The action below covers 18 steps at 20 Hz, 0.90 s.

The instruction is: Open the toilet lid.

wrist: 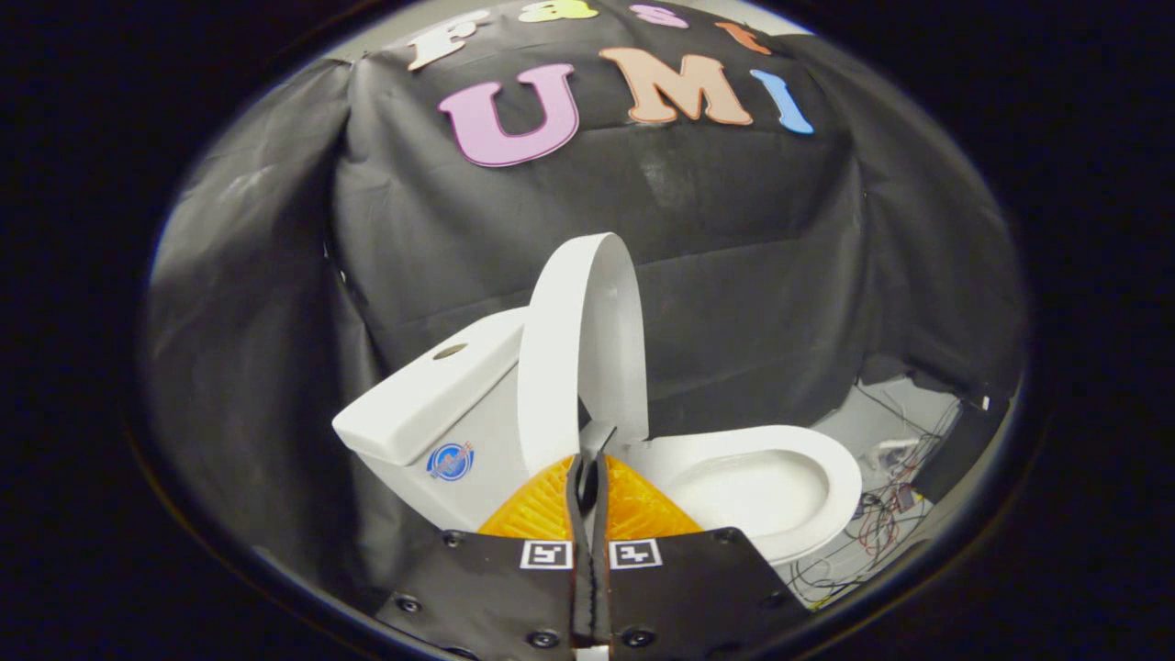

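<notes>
The white toilet stands just ahead of me, its tank (431, 399) to the left and its seat and bowl (766, 482) to the right. The lid (574, 358) is raised and stands nearly upright against the tank, seen almost edge-on, with its inner face turned toward the bowl. My gripper (587, 464) sits low in front of the lid's lower edge. Its orange fingers (542, 509) are pressed together, and I see nothing held between them. The tips reach up to the base of the lid near the hinge; I cannot tell whether they touch it.
Black cloth walls close in behind and to the left of the toilet. A tangle of cables and small devices (881, 514) lies on the pale floor to the right of the bowl.
</notes>
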### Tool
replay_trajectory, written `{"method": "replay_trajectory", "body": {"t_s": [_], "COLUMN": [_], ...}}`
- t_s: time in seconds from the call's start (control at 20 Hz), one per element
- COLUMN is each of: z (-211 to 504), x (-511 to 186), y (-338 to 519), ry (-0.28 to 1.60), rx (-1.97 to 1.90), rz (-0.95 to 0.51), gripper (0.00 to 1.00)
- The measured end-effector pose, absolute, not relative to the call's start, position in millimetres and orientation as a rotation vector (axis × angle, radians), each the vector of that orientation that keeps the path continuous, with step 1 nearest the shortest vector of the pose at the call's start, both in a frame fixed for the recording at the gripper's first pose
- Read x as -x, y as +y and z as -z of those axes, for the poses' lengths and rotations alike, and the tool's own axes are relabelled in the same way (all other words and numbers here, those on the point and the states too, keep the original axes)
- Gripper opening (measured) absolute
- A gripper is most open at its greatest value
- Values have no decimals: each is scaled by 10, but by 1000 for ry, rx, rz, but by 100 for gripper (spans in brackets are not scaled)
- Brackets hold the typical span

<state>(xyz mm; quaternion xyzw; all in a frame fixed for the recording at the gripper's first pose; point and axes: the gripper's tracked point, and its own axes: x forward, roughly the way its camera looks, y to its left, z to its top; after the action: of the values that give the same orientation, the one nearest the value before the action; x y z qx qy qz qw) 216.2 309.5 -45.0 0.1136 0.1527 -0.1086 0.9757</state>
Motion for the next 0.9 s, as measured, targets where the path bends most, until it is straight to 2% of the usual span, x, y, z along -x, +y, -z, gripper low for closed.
{"method": "replay_trajectory", "body": {"t_s": [0.9], "z": [430], "x": [-2492], "y": [3847], "ry": [289], "rx": [-69], "rz": [195], "gripper": [1]}}
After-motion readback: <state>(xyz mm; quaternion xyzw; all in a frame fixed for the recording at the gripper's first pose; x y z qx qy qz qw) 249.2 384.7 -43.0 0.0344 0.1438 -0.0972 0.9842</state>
